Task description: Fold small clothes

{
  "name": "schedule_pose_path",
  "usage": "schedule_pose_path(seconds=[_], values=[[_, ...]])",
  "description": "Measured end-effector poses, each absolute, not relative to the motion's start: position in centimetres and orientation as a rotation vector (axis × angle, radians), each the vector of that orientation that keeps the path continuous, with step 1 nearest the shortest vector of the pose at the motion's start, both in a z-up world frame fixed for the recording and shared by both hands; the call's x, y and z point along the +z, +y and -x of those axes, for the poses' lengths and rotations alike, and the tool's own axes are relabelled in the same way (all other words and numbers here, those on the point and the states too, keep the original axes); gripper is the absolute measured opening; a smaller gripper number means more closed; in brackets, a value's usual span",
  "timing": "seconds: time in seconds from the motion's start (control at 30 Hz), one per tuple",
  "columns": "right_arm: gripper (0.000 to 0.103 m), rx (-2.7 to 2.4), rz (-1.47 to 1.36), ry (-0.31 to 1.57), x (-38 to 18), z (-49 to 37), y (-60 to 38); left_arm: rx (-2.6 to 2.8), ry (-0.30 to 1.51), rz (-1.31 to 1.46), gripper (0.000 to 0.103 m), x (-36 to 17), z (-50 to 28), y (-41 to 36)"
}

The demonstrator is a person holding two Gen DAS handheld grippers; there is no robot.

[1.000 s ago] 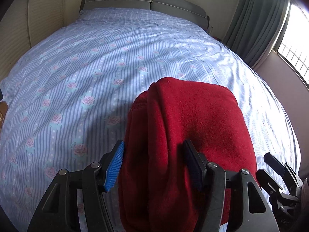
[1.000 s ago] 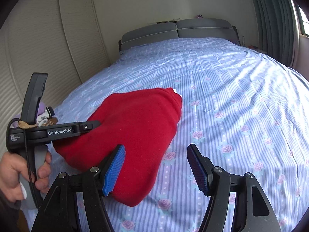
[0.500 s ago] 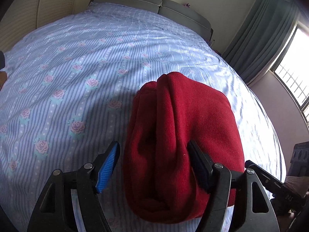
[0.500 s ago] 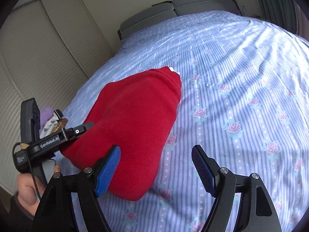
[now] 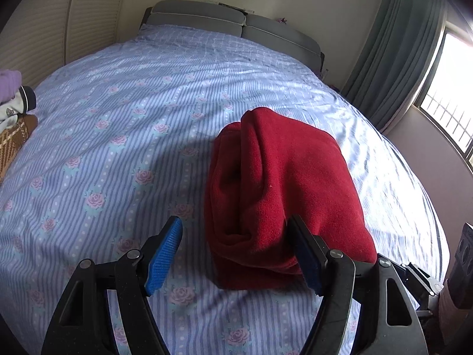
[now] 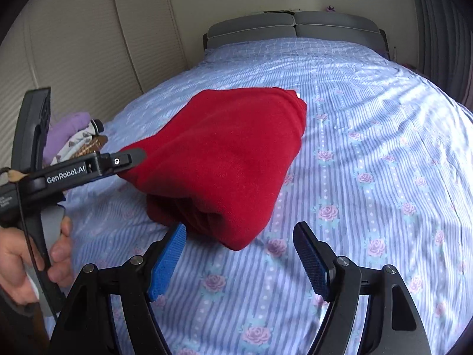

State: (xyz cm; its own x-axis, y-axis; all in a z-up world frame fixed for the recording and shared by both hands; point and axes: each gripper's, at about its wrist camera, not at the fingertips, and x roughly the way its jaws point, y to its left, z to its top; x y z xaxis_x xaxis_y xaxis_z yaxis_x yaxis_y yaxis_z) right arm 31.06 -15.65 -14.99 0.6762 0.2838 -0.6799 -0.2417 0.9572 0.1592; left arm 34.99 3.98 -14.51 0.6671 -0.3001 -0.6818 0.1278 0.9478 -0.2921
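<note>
We see a thick, fuzzy red garment [image 5: 283, 195] folded into a soft bundle on the striped, rose-printed bed sheet [image 5: 118, 148]. The left gripper [image 5: 236, 254] stands spread and holds nothing; the right gripper [image 6: 239, 254] is closing on nothing.

Folded red fleece garment [image 6: 233, 159] on striped rose-print bedsheet [image 6: 369, 177], beyond the right gripper [image 6: 239, 254], its empty blue-padded jaws closing.

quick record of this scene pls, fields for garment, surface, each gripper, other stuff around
garment: red fleece garment, folded into a thick bundle
surface: bed with blue striped rose-print sheet
left gripper: open, garment's near end partly between its fingers, not pinched
right gripper: jaws closing, nothing between them, garment's corner just ahead
other clothes: small pile at the bed's edge
headboard: grey, padded
</note>
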Motion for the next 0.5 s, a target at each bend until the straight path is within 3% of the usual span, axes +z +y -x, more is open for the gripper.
schedule_pose_path(seconds=[0.03,0.1,0.27,0.5], values=[[0.065,0.289,-0.042,0.780,-15.4,-31.5,-15.1,-0.243,0.811,0.231,0.073,-14.6,-35.3,4.0],[0.044,0.255,-0.031,0.807,-16.2,-32.6,-14.6,-0.239,0.820,0.232,0.075,-14.9,-35.7,4.1],[0.033,0.246,-0.089,0.809,-16.4,-33.0,-15.9,-0.245,0.817,0.204,0.083,-15.6,-36.5,3.4],[0.026,0.253,-0.216,0.885,-18.2,-34.0,-19.1,-0.288,0.818,0.180,0.084,-17.3,-36.5,2.3]])
